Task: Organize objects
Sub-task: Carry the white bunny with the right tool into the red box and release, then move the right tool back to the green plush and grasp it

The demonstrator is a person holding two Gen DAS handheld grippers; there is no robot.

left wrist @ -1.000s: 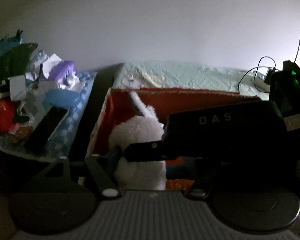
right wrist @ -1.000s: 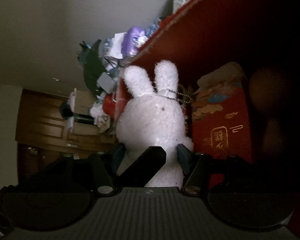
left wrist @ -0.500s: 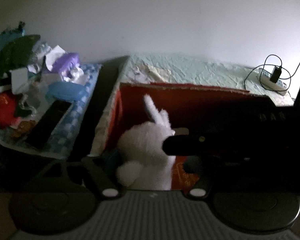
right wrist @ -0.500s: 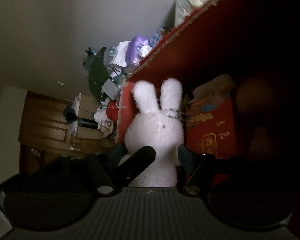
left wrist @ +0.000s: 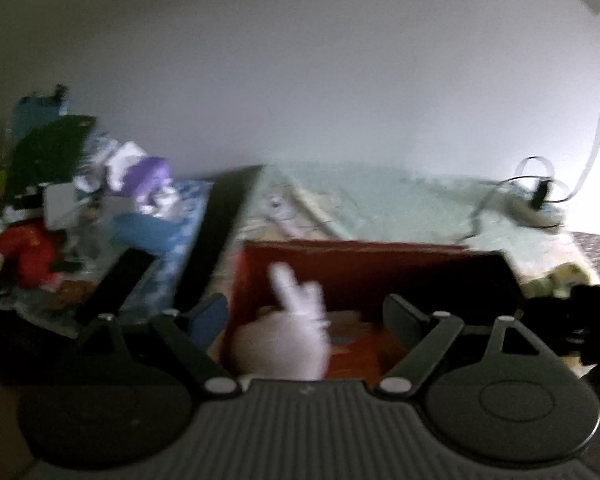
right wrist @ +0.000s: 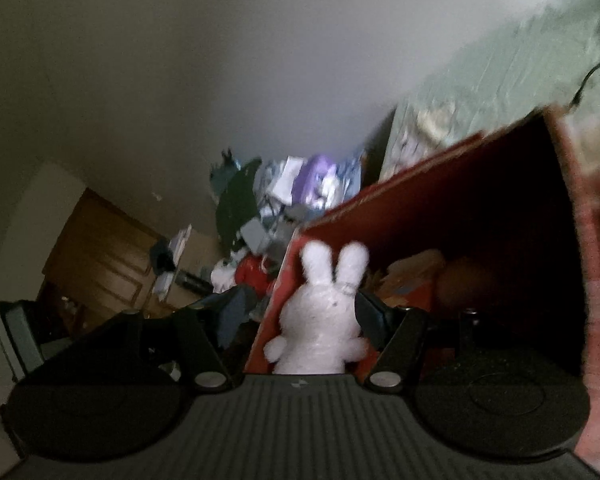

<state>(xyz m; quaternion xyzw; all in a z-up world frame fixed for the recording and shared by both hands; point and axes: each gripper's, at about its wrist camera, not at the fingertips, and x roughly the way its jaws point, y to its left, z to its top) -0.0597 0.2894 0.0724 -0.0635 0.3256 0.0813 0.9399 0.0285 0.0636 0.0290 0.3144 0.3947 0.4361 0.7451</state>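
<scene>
Fluffy white plush rabbit [right wrist: 320,320] sits in red cardboard box [right wrist: 480,208]; both grippers [left wrist: 304,316] [right wrist: 300,308] splayed, released

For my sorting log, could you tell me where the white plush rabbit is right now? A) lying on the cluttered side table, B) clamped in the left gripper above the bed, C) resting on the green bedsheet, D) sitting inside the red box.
D: the white plush rabbit sits within the red box walls, with both grippers open and clear of it.
</scene>
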